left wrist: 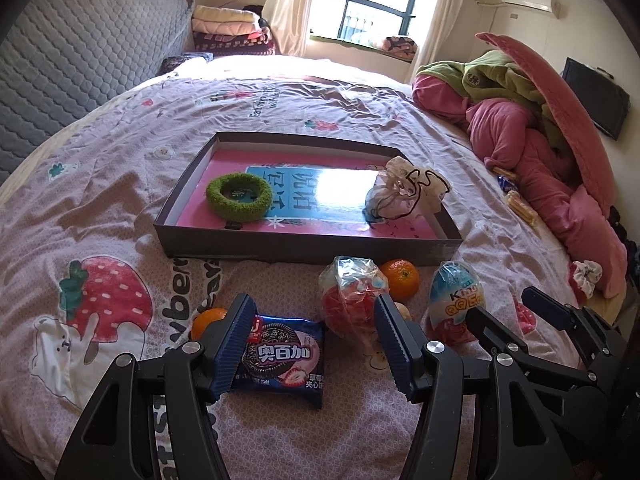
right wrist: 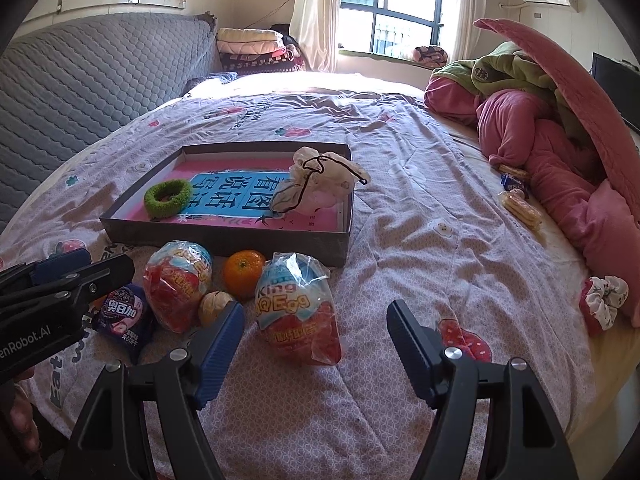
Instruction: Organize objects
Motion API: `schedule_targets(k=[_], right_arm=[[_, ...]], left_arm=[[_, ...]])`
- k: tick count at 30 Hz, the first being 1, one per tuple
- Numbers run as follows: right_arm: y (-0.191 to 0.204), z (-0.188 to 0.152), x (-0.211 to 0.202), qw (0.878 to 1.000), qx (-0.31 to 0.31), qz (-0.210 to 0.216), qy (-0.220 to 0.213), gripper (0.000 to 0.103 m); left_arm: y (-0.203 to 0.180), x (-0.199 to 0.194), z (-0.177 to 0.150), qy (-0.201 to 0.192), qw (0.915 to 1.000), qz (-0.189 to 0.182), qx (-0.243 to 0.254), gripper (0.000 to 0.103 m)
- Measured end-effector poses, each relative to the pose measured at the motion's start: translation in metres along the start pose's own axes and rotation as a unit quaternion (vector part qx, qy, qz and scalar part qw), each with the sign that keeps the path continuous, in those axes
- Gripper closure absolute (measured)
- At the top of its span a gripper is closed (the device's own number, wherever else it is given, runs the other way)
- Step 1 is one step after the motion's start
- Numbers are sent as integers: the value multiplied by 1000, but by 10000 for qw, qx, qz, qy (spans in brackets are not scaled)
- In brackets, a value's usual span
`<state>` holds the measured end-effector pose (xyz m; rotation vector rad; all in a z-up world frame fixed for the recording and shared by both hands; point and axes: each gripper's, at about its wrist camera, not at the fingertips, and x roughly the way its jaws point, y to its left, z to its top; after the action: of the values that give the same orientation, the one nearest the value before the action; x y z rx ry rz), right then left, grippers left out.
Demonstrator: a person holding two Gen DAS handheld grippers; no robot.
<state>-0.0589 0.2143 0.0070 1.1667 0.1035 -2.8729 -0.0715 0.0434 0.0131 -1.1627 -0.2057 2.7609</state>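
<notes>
The left hand-held gripper (left wrist: 316,344) hangs spread over the blue cookie packet (left wrist: 282,356) on the bed (left wrist: 120,168), pinching nothing. The right hand-held gripper (right wrist: 316,344) is spread too, with the blue-topped toy egg (right wrist: 298,308) just ahead of its pads and apart from them.

The likeliest trouble is the loose plastic wrap on the egg: the pads could catch only the film, and the egg would then swing or drop short of the box (left wrist: 304,246). The rounded shell could also squirt out sideways and knock the tangerine (right wrist: 244,274) or the red egg (right wrist: 178,286) beside it. The flat packet lies on soft bedding, so a pad may press it into the quilt rather than get under it. The two grippers are near each other and could bump.

The snacks sit in a tight cluster just before the box's near wall. Inside the box lie a green ring (left wrist: 239,197) and a small cloth pouch (left wrist: 404,194).
</notes>
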Motion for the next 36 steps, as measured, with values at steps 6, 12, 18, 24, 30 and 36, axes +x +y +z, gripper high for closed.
schedule_targets(k=[6, 12, 18, 24, 30, 36], right_arm=[[-3, -4, 3, 10000, 58, -37, -37, 30], [-4, -6, 8, 10000, 49, -40, 17, 30], [-1, -7, 9, 10000, -30, 77, 12, 29], [3, -9, 19, 9999, -15, 121, 47, 29], [4, -9, 29, 9999, 26, 126, 61, 29], [8, -9, 38, 9999, -4, 102, 90, 29]], left_arm=[[-12, 7, -6, 98, 9998, -118, 161, 39], [-17, 11, -8, 104, 9997, -88, 187, 39], [-7, 15, -3, 109, 9999, -89, 70, 39], [-6, 26, 5, 142, 9997, -210, -33, 39], [-12, 39, 7, 224, 9994, -245, 22, 39], [-14, 47, 9, 281, 9990, -344, 18, 38]])
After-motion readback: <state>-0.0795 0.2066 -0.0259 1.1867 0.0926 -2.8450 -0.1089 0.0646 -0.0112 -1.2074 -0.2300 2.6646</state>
